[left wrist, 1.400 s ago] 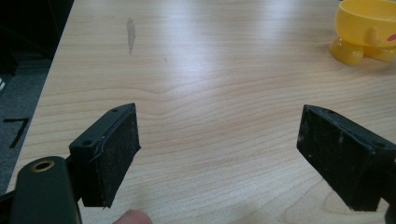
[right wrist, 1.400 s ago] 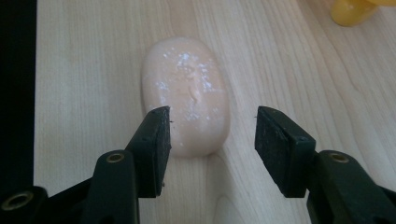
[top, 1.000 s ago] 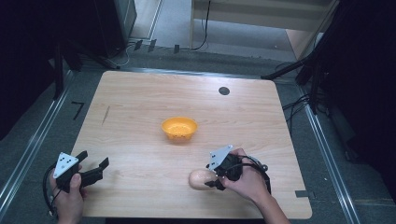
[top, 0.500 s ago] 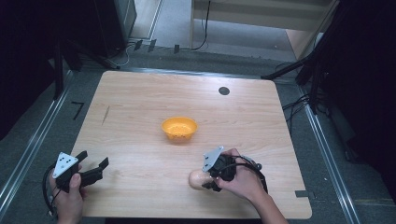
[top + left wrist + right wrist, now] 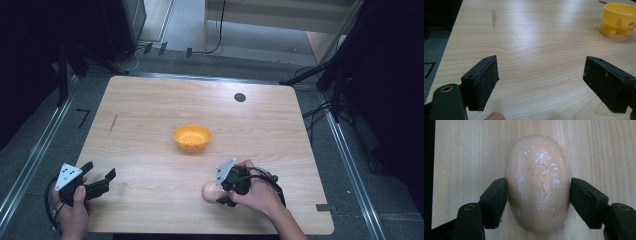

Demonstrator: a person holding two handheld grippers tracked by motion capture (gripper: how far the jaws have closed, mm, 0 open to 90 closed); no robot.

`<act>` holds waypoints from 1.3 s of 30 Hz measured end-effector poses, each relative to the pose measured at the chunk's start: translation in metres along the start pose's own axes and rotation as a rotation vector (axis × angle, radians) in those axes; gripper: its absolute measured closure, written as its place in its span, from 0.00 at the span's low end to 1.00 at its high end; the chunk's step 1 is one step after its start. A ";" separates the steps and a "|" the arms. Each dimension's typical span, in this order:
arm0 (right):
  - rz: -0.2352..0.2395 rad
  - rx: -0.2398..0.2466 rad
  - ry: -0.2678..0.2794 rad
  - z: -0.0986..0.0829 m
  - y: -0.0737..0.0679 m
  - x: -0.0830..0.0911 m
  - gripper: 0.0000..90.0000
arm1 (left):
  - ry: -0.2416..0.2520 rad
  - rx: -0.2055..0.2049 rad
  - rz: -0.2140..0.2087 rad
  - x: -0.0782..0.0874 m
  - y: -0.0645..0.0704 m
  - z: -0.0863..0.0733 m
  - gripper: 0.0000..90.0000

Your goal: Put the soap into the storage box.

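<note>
Right tongs (image 5: 223, 192), having shifted slightly left over the last second, now clamp the pale oval soap (image 5: 537, 182) at the table's (image 5: 150, 100) near edge, likely about to lift. Left tongs (image 5: 549, 83) stay open. The right gripper view reveals characters embossed on the soap; the left gripper view shows feet under the yellow bowl (image 5: 617, 18).

Left gripper (image 5: 102, 181) low with jaws wide (right gripper (image 5: 537, 195) clamped shut)

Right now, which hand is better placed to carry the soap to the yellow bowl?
Right: its tongs already flank the soap. The left tongs stand open, holding nothing, far from it.
</note>
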State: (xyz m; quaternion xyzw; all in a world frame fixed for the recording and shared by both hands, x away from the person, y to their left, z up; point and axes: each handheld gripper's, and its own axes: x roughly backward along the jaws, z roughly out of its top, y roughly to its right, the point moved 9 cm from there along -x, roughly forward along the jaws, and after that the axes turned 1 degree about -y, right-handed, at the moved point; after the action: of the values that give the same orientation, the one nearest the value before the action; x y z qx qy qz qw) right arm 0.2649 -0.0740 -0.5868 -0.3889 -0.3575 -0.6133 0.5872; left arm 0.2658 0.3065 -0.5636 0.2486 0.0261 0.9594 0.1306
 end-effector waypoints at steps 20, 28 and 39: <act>-0.011 0.036 -0.039 -0.004 0.000 -0.008 0.36 | -0.005 0.016 0.011 0.000 -0.002 -0.001 0.15; -0.007 0.041 -0.059 -0.003 0.000 -0.007 0.37 | -0.005 0.017 0.011 0.000 -0.002 0.000 0.16; -0.018 0.038 -0.068 -0.004 0.004 -0.001 0.37 | -0.005 0.018 0.010 0.000 -0.002 0.000 0.16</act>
State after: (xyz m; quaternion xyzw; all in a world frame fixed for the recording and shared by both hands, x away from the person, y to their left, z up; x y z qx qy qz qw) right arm 0.2690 -0.0779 -0.5894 -0.3954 -0.3922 -0.5981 0.5763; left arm 0.2659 0.3088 -0.5642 0.2524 0.0332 0.9591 0.1237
